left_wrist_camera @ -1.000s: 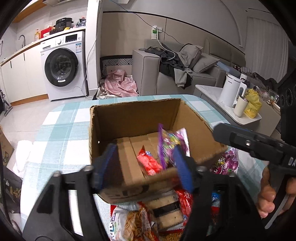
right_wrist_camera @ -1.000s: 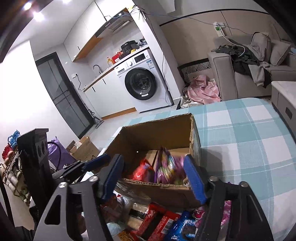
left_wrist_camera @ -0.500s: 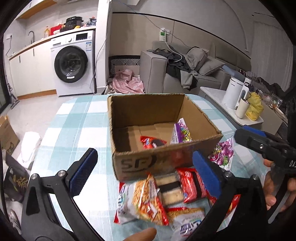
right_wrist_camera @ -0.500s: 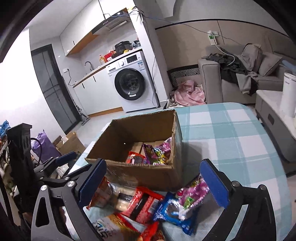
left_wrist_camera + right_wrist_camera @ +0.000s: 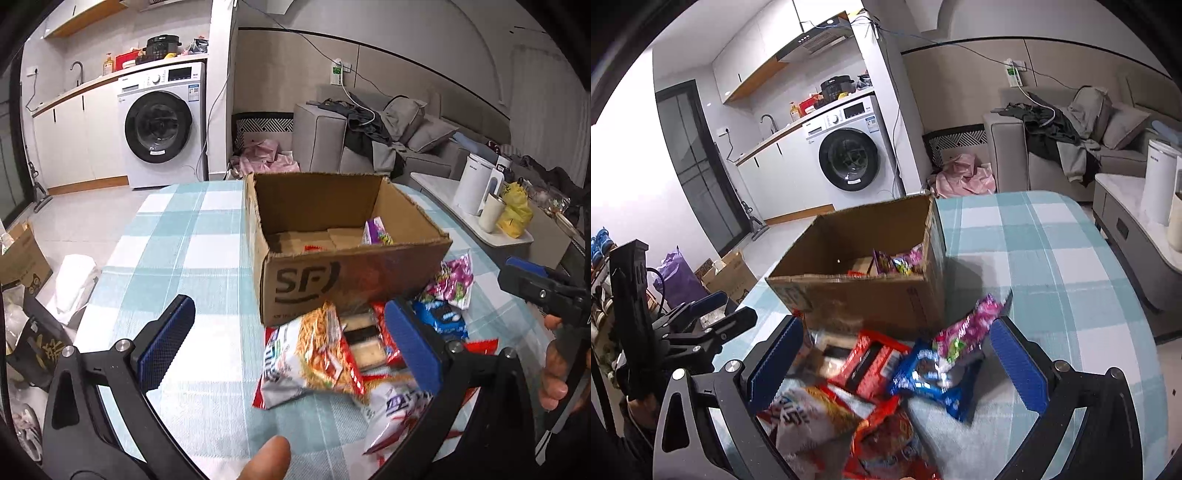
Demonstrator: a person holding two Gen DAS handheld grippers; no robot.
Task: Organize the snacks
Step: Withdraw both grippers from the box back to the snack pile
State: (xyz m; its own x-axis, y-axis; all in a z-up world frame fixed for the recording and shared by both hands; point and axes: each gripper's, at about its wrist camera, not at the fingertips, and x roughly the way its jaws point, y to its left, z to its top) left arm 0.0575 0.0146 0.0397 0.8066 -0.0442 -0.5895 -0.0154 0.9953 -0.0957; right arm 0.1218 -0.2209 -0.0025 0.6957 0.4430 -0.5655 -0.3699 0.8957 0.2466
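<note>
An open cardboard box point(image 5: 354, 280) marked SF stands on the checked tablecloth; it also shows in the right wrist view point(image 5: 871, 295). A purple packet point(image 5: 376, 232) and a red packet lie inside it. In front of the box lies a pile of snack packets: a white and orange noodle bag point(image 5: 310, 354), a red packet point(image 5: 868, 365), a blue biscuit packet point(image 5: 923, 380) and a pink packet point(image 5: 967, 328). My left gripper point(image 5: 288, 343) is open and empty above the noodle bag. My right gripper point(image 5: 897, 362) is open and empty above the pile.
The table point(image 5: 177, 243) has a teal and white checked cloth. A side table with a white kettle point(image 5: 476, 188), a cup and a yellow bag stands to the right. A sofa, a washing machine point(image 5: 159, 125) and floor clutter lie beyond.
Both grippers have drawn back from the box and down toward the snack pile, and their jaws have opened wider. The box now stands farther off.
</note>
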